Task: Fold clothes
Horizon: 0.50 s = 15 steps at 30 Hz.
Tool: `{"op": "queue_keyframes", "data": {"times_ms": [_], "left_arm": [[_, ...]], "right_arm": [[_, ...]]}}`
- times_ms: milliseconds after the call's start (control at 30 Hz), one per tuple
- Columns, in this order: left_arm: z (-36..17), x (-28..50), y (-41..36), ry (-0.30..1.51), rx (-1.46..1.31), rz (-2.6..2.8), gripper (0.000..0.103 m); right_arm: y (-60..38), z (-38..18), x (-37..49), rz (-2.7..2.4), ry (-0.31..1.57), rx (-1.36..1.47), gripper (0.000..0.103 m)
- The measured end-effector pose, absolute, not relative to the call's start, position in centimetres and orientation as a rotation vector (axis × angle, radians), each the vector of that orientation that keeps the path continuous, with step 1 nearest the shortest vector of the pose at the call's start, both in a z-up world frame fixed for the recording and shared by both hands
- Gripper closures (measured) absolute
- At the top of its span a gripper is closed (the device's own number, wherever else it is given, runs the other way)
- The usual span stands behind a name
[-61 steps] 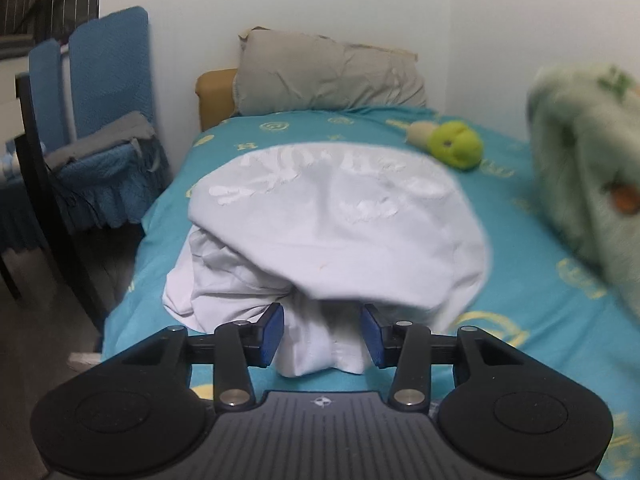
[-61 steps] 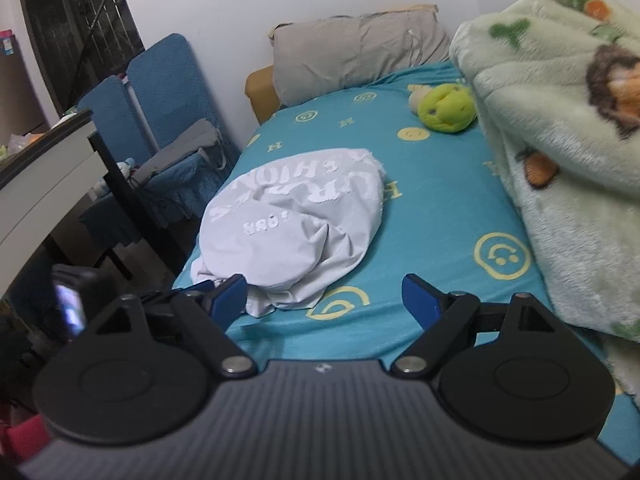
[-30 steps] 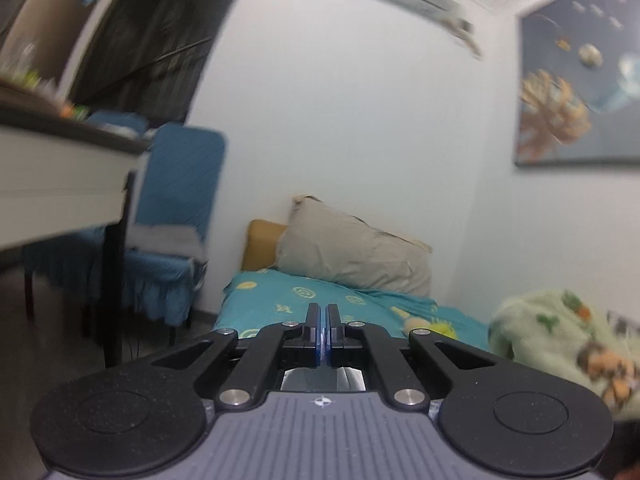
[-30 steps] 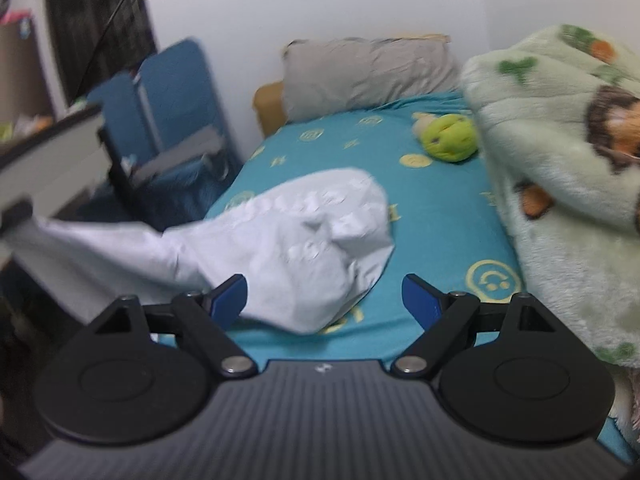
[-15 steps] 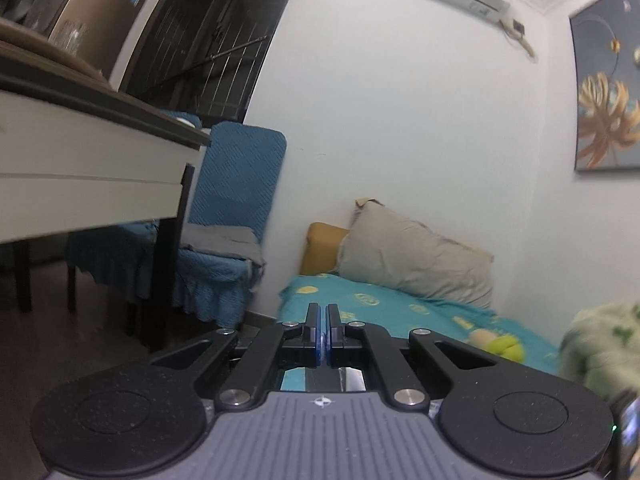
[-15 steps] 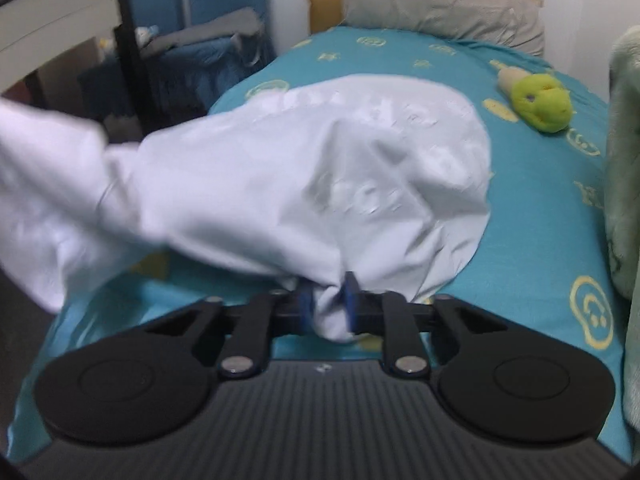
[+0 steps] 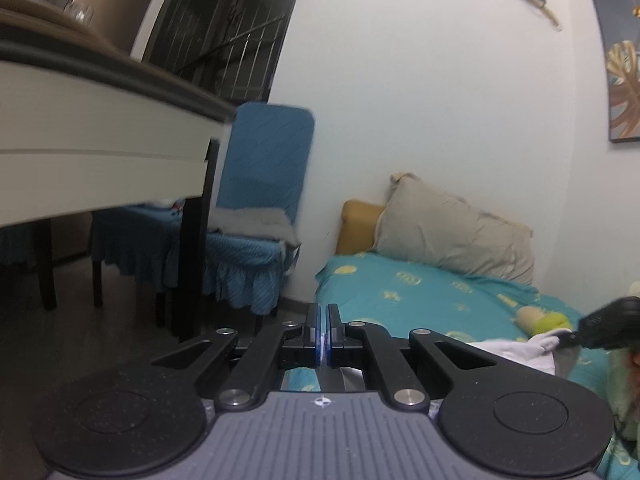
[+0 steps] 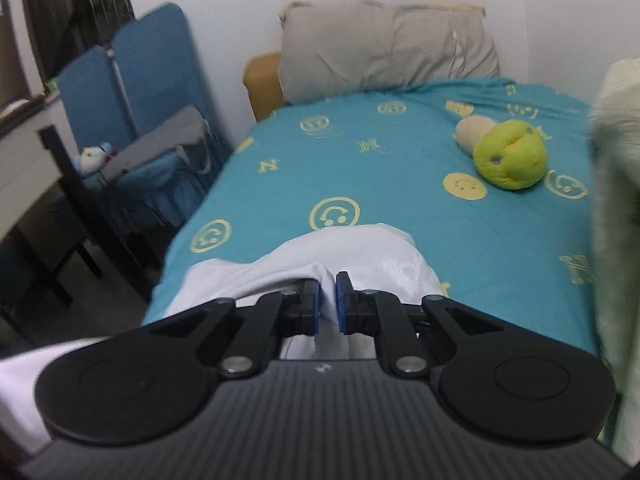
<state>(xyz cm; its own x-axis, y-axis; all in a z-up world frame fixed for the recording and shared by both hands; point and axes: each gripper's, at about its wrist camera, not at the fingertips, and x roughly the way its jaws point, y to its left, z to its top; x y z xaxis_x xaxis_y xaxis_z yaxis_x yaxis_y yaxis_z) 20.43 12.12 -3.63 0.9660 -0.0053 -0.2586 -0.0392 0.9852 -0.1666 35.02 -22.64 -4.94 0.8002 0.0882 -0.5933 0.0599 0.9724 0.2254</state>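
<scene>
Right wrist: tongs (image 8: pixel 327 300) pinch shirt (image 8: pixel 360 252) near bed edge (image 8: pixel 192 232).

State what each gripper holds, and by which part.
Right gripper: bunched fold of the white garment. Left gripper: a white sliver between its pads, part unclear.

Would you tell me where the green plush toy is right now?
In the right wrist view the green plush toy lies on the teal bedsheet, upper right, below the grey pillow.

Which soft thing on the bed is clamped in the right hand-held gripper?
The white garment, pinched in the right hand-held gripper; pillow and green plush toy lie untouched.
</scene>
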Motion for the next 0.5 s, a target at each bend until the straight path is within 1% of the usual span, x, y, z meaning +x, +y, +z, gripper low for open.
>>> {"op": "queue_keyframes", "data": {"times_ms": [133, 167, 200, 233, 267, 300, 367, 400, 467, 500], "left_arm": [[-5.0, 21.9, 12.3, 0.314, -0.175, 0.041, 0.101], [-5.4, 22.2, 12.2, 0.328, -0.165, 0.044, 0.100], [-5.7, 22.5, 12.1, 0.344, -0.159, 0.046, 0.100], [-6.0, 22.8, 12.0, 0.360, -0.156, 0.049, 0.099], [-6.2, 23.1, 11.8, 0.376, -0.155, 0.055, 0.094], [-6.3, 23.2, 11.7, 0.387, -0.155, 0.060, 0.090], [-6.4, 23.4, 11.4, 0.403, -0.151, 0.060, 0.066], [-6.3, 23.2, 11.2, 0.403, -0.146, 0.054, 0.060], [-6.0, 22.7, 10.8, 0.394, -0.133, 0.046, 0.040], [-5.8, 22.3, 10.5, 0.385, -0.127, 0.036, 0.036]], "right_arm": [[-22.0, -7.1, 37.5, 0.038, 0.701, 0.237, 0.087], [-21.9, -7.2, 37.4, 0.047, 0.710, 0.242, 0.081], [-21.9, -7.1, 36.7, 0.052, 0.708, 0.246, 0.061], [-21.8, -7.0, 36.0, 0.058, 0.705, 0.250, 0.047], [-21.9, -6.8, 35.0, 0.069, 0.701, 0.255, 0.020], [-22.1, -6.5, 33.9, 0.076, 0.696, 0.262, 0.013], [-22.6, -5.7, 31.6, 0.088, 0.706, 0.276, 0.014], [-22.8, -5.2, 30.2, 0.087, 0.707, 0.283, 0.014], [-23.0, -3.8, 27.1, 0.072, 0.697, 0.274, 0.014], [-23.1, -3.1, 25.6, 0.065, 0.693, 0.270, 0.014]]}}
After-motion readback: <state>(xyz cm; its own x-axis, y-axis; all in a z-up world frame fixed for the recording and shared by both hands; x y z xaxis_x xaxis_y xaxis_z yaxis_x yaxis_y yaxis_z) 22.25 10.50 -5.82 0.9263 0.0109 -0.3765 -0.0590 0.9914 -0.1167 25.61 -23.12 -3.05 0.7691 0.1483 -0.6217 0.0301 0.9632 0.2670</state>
